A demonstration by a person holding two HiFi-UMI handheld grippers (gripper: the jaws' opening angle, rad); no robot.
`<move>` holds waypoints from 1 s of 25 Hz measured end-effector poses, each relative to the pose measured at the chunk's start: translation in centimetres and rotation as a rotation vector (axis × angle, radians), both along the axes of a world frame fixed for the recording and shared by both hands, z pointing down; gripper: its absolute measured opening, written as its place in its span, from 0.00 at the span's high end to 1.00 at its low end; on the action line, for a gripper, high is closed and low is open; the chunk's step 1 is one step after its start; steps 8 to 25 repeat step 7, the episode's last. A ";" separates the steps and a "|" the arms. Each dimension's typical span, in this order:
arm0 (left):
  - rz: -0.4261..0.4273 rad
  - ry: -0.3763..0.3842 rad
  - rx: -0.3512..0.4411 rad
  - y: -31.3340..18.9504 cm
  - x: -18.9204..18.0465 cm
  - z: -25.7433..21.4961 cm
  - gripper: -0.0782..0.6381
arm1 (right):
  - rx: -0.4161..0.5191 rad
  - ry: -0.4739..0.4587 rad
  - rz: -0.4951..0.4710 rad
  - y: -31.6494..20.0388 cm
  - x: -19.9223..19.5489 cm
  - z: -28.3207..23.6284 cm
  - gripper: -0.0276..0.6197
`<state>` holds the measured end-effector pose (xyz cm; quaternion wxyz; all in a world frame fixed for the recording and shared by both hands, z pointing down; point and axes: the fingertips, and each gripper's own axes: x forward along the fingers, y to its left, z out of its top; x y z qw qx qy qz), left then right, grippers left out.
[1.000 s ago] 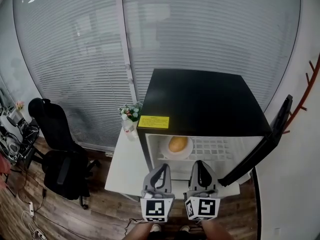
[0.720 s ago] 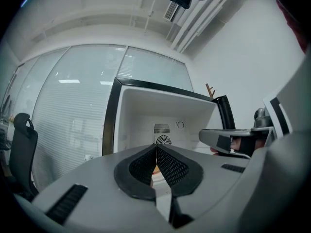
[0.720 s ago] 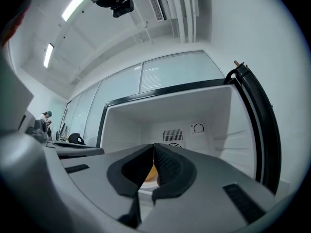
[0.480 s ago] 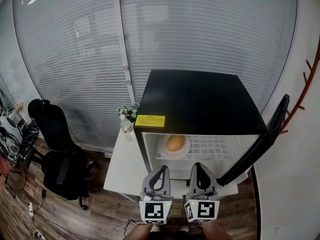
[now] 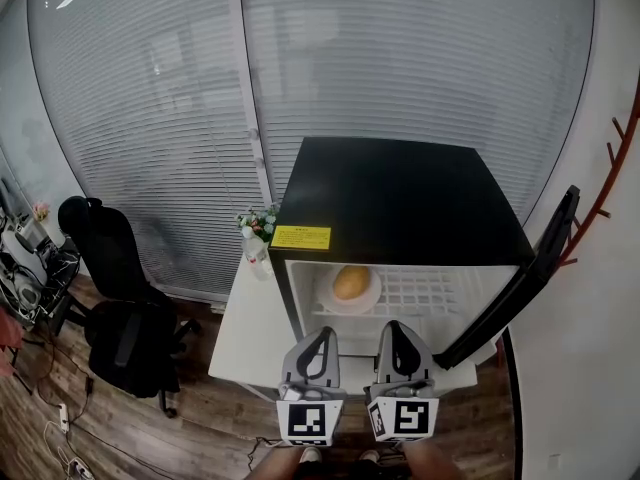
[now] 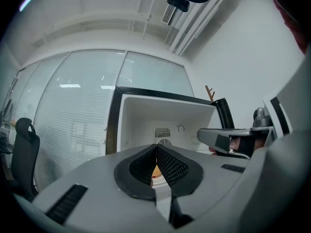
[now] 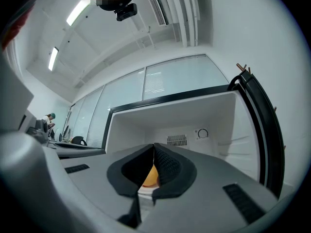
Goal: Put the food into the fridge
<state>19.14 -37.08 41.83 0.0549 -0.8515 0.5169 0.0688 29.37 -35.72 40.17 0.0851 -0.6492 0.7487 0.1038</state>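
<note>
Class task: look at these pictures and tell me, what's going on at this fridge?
A person stands before a black fridge with its door swung open to the right, holding the left gripper and right gripper side by side just outside it. Both have their fingers closed and hold nothing. The round orange-yellow food sits on a white plate on the wire shelf inside, so the loading looks done.
</note>
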 end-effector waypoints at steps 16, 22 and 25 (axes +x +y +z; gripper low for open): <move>0.007 0.011 -0.010 0.0 0.2 0.2 0.85 | 0.001 0.001 -0.001 0.0 0.2 0.2 0.91; 0.007 0.011 -0.010 0.0 0.2 0.2 0.85 | 0.001 0.001 -0.001 0.0 0.2 0.2 0.91; 0.007 0.011 -0.010 0.0 0.2 0.2 0.85 | 0.001 0.001 -0.001 0.0 0.2 0.2 0.91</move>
